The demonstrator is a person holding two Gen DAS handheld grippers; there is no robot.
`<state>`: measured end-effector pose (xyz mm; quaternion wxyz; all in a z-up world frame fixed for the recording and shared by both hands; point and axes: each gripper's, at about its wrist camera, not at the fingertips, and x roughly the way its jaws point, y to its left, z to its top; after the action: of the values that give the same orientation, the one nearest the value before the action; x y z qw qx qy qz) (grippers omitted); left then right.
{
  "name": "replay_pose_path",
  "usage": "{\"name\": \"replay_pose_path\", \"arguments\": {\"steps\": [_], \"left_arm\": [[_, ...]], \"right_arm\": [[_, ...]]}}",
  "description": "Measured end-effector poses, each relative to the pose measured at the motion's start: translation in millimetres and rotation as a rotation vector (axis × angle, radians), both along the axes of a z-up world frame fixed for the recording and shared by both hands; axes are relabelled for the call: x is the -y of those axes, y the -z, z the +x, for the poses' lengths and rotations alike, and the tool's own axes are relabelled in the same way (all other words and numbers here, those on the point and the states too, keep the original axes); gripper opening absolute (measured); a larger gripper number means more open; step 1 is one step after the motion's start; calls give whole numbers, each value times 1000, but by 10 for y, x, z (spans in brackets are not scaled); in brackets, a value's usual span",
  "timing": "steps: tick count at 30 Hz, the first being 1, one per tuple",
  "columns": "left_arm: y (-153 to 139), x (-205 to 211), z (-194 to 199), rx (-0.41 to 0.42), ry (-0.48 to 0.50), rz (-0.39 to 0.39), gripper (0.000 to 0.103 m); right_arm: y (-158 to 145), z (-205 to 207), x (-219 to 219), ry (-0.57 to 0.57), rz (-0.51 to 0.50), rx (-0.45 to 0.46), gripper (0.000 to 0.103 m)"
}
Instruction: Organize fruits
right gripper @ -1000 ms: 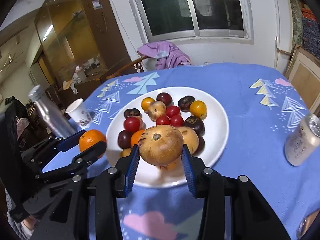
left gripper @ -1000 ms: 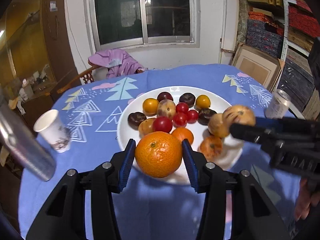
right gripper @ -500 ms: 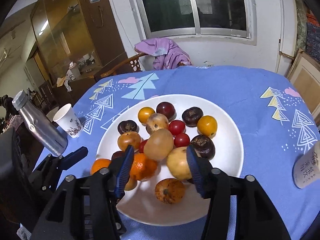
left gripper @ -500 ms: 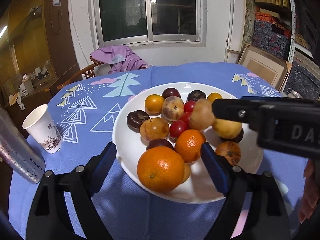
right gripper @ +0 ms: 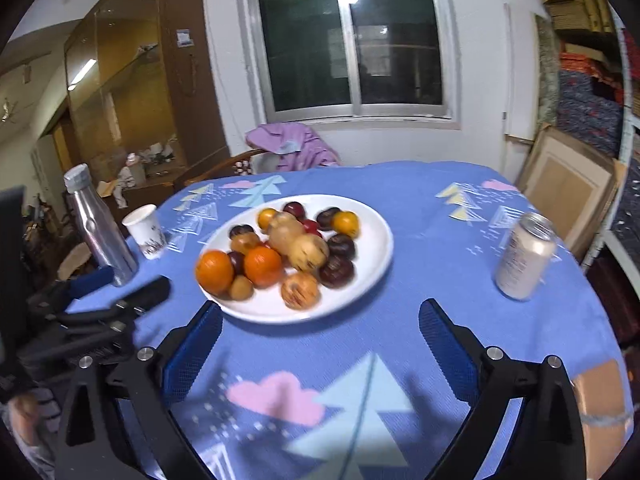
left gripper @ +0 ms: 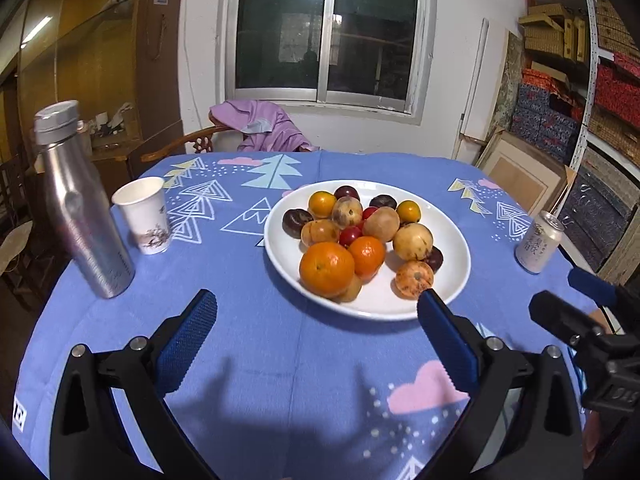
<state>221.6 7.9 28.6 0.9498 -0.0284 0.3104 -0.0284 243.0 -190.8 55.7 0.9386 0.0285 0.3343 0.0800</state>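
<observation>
- Left gripper (left gripper: pixel 316 312) hanging over the near surface (left gripper: pixel 280 360), fingers (left gripper: pixel 186 332) opening wide w/ nothing betw. them.
- Right gripper (right gripper: pixel 320 320) doing the same, fingers opening wide, empty.
- Fruits (left gripper: pixel 352 236) sitting piled on white plate (left gripper: pixel 448 280), mid surface, just beyond both grippers.
- Bottle (left gripper: pixel 80 208) & cup (left gripper: pixel 144 216) standing far left; can (left gripper: pixel 538 242) right.
</observation>
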Motion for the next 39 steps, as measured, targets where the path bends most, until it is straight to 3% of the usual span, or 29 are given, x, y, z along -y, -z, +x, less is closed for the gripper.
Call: {"name": "replay_pose_path", "arguments": {"steps": [9,19,31,39], "left_arm": [[-21,67,-424,26,33,14,98],[-39,87,-438,37,34,25,98],[-72,203,-558,114,17,123,98],[-58,170,-517,77,33,82,98]], "right_arm": [[128,-244,223,35,42,-7,100],[140,-249,201,30,27,-7,100],[133,-277,153,20,0,7,100],[127,-284,145,18,-4,7,100]]}}
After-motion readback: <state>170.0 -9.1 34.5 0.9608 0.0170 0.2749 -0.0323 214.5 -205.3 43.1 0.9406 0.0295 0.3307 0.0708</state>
